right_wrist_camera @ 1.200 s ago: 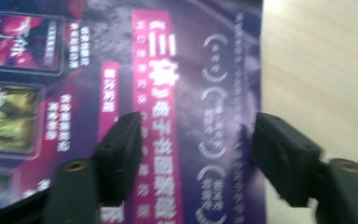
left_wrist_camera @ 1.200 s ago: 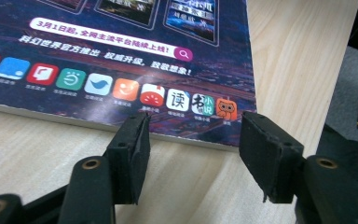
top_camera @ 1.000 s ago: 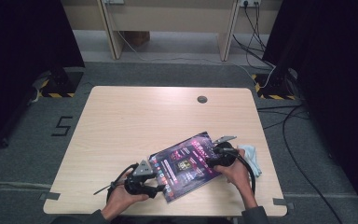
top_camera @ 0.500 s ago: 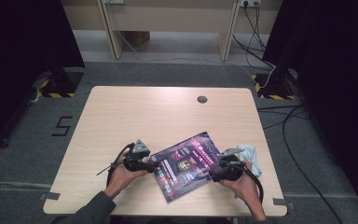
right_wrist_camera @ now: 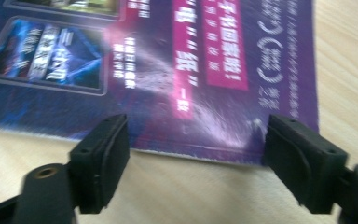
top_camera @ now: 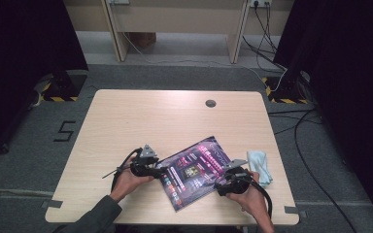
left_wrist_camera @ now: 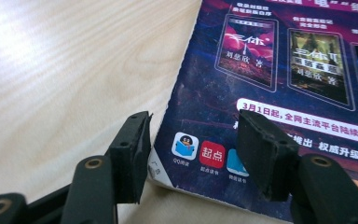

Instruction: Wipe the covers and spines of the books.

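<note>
A purple magazine [top_camera: 194,170] lies flat and askew on the near half of the wooden table [top_camera: 141,116]. My left gripper [top_camera: 159,171] sits at its left edge. In the left gripper view its jaws [left_wrist_camera: 196,149] straddle the magazine's [left_wrist_camera: 279,65] near corner and have just been closing, but the pads stand clear of the paper. My right gripper [top_camera: 219,184] sits at the magazine's right near edge. Its jaws [right_wrist_camera: 196,158] have just been opening and stand wide, with the magazine's [right_wrist_camera: 168,60] edge just beyond the tips and nothing gripped.
A folded pale blue cloth [top_camera: 260,165] lies right of the magazine, close to the right hand. A round cable port [top_camera: 210,103] sits at the table's far side. Bare wood stretches across the far and left parts of the top.
The left hand has shifted up the magazine's left edge, away from the person. The right hand has drawn back off the cover to its near edge. The magazine stays put.
</note>
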A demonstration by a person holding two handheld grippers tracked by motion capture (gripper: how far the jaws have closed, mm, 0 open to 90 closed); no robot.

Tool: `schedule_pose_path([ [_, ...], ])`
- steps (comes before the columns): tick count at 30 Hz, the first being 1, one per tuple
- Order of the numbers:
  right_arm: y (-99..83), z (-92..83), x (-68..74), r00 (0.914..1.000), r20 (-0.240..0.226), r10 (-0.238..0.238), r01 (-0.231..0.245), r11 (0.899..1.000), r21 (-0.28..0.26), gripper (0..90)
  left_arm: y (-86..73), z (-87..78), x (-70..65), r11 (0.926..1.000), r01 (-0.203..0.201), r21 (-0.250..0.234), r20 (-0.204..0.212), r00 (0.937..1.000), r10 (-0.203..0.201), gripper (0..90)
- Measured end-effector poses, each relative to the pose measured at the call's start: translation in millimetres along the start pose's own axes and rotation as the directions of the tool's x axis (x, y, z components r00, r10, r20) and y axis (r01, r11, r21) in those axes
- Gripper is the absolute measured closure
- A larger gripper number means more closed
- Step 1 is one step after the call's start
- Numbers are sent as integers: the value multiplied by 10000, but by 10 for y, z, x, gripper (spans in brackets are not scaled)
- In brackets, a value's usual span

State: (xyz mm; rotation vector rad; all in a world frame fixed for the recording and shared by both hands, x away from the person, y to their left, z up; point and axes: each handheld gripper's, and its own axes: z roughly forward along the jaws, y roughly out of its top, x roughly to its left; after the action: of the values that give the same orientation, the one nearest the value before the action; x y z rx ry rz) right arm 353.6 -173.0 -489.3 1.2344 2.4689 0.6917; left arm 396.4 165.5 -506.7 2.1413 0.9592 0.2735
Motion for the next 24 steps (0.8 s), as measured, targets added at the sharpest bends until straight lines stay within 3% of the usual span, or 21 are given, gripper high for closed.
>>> schedule_pose_path([
  [3, 27, 34, -58, 9994, 157, 315, -313, 9994, -137, 216, -38, -41, -47, 9999, -148, 44, 30, 9999, 148, 466],
  [7, 89, 68, -101, 9985, 436, 341, -335, 9993, -156, 224, -91, -94, -136, 9994, -328, 128, 139, 9994, 326, 474],
  [11, 169, 132, -179, 9967, 625, 514, -497, 9983, -290, 227, -163, -139, -208, 9998, -120, 131, 396, 9991, 115, 463],
  [17, 306, 241, -275, 9906, 942, 995, -952, 9943, -489, 233, -256, -234, -331, 9992, -252, 307, 751, 9969, 228, 460],
  [20, 368, 285, -285, 9885, 1149, 988, -920, 9938, -629, 268, -289, -264, -409, 9989, -355, 296, 704, 9970, 333, 461],
  [22, 372, 290, -291, 9883, 1044, 1111, -1041, 9921, -705, 309, -295, -275, -433, 9986, -418, 337, 790, 9961, 390, 464],
  [24, 362, 256, -300, 9896, 616, 1302, -1252, 9890, -790, 307, -310, -284, -460, 9985, -386, 378, 1006, 9943, 346, 471],
])
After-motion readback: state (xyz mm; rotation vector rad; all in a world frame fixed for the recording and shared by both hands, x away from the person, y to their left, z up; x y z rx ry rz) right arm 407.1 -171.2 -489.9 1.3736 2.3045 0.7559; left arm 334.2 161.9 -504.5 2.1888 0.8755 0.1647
